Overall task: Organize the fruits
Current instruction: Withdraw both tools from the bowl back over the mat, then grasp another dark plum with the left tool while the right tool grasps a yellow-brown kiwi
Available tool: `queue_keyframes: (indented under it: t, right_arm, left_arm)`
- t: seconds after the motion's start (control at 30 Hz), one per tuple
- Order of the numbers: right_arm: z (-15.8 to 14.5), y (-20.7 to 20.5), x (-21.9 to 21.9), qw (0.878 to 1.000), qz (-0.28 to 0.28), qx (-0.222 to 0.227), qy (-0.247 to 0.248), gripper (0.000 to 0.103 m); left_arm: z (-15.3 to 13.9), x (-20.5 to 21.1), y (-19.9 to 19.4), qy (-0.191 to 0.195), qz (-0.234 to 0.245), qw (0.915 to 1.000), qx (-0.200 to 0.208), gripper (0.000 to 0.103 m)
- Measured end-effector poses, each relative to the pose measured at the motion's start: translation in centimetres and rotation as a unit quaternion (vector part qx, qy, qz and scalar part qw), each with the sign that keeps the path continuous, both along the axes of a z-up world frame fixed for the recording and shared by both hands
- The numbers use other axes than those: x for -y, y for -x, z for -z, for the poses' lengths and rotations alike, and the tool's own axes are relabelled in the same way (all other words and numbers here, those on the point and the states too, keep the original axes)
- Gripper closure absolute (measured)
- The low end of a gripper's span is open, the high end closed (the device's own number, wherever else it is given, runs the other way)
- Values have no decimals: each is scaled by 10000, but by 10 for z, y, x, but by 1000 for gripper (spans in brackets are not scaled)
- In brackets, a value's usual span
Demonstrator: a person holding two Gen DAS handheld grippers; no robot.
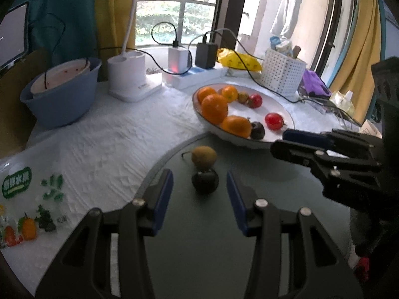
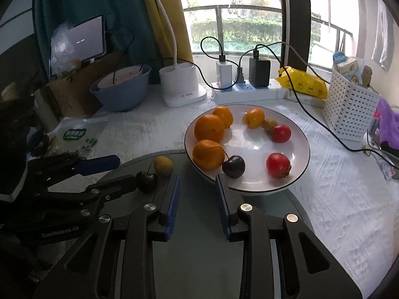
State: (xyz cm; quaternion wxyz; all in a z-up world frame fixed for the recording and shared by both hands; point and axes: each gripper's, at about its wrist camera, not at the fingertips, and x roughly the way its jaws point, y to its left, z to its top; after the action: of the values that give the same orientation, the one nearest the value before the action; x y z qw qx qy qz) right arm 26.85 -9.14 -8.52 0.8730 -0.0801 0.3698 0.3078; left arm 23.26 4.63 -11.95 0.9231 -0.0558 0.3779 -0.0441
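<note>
A white plate (image 1: 281, 106) (image 2: 299, 137) holds several oranges (image 1: 214, 108) (image 2: 209, 127), two red fruits (image 1: 274, 121) (image 2: 278, 165), a dark cherry (image 1: 257, 130) (image 2: 233, 166) and a small yellow-green fruit (image 2: 269, 124). On the grey glass disc (image 1: 199, 236) (image 2: 194, 249) lie a dark cherry (image 1: 205, 181) (image 2: 146, 181) and a yellow-green fruit (image 1: 204, 157) (image 2: 163, 165). My left gripper (image 1: 199, 189) (image 2: 119, 169) is open, its fingers on either side of the dark cherry. My right gripper (image 2: 197, 194) (image 1: 279, 140) is open and empty at the plate's near rim.
A blue basin (image 1: 62, 94) (image 2: 122, 89), a white lamp base (image 1: 129, 79) (image 2: 180, 84), a power strip with chargers (image 1: 189, 72) (image 2: 249, 89), a white basket (image 1: 284, 74) (image 2: 351, 112) and cables stand at the back. A printed fruit bag (image 1: 27, 204) (image 2: 74, 134) lies left.
</note>
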Motion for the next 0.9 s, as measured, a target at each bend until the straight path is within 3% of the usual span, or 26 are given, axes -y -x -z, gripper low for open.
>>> queue_keyframes:
  t: [0.33,0.4,0.47,0.9]
  right_arm:
    - [6,-7,12,9999,114,-76,-38,72]
    - [8,-8,15,9999,134,-99,-41,72]
    - [9,-10,16,9998,148,-119,-40,72]
    - [12,-6,-4,9997,-193,-150,37,72]
  left_arm:
    - [16,12,-15,-79,190,9993,-297,58]
    - [18,14,-17,-138,194,9991,-347,68]
    - [19,14,-20,-165,173,9990,-382,73]
    - [5,-5,-6,-110,-13,9999,-105,74]
